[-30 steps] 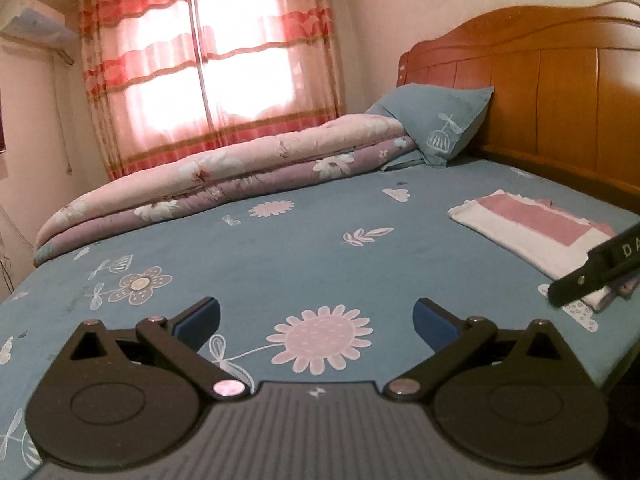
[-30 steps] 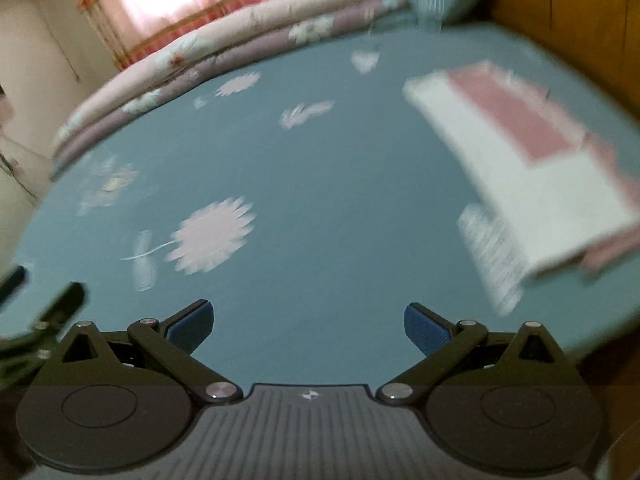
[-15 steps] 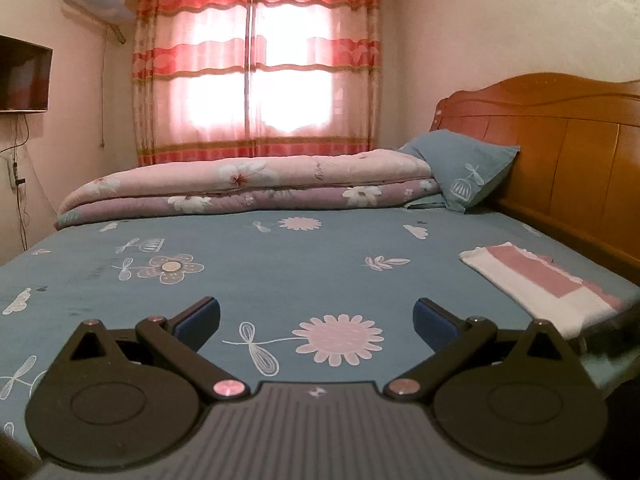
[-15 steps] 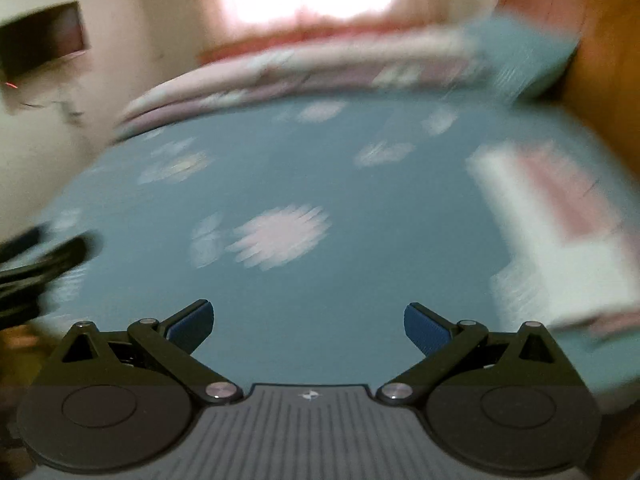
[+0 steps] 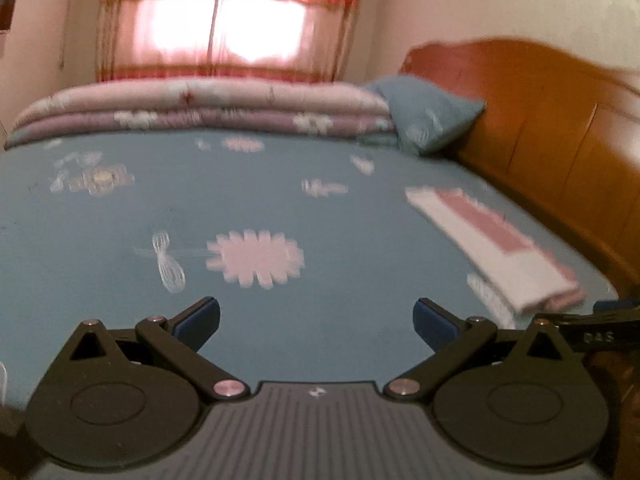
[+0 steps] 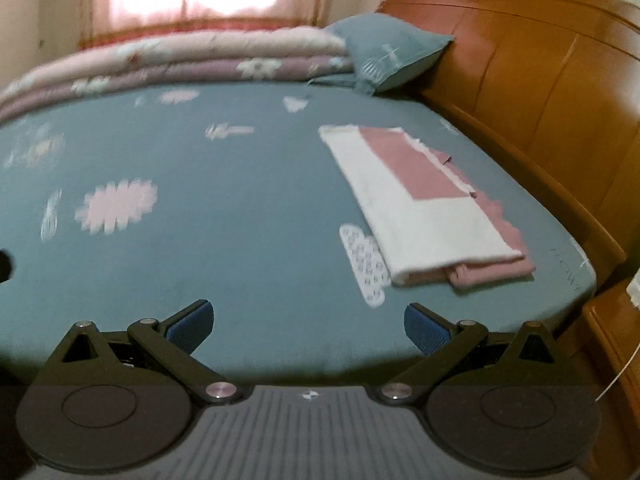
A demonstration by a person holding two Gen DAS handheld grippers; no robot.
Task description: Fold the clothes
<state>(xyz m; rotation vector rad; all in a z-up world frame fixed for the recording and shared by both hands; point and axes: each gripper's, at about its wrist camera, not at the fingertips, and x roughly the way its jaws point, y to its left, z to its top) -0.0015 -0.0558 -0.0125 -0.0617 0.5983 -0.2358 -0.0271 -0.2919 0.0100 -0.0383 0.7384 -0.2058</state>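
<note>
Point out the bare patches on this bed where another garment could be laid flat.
The widest bare stretch of the blue sheet runs from the folded white-and-pink garment leftward, up to the rolled quilt. A narrower strip lies between the garment and the pillow. The headboard side is crowded. Both the left claw and right claw are open and hold nothing.

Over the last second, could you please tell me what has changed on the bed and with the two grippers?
Only the grippers moved. The right gripper swung and now faces the folded garment squarely; its view was blurred, now steadier. The left gripper tilted up, then back down toward the bed. Nothing was gripped or released: both are open and empty. The garment, quilt and pillow lie as before.
</note>
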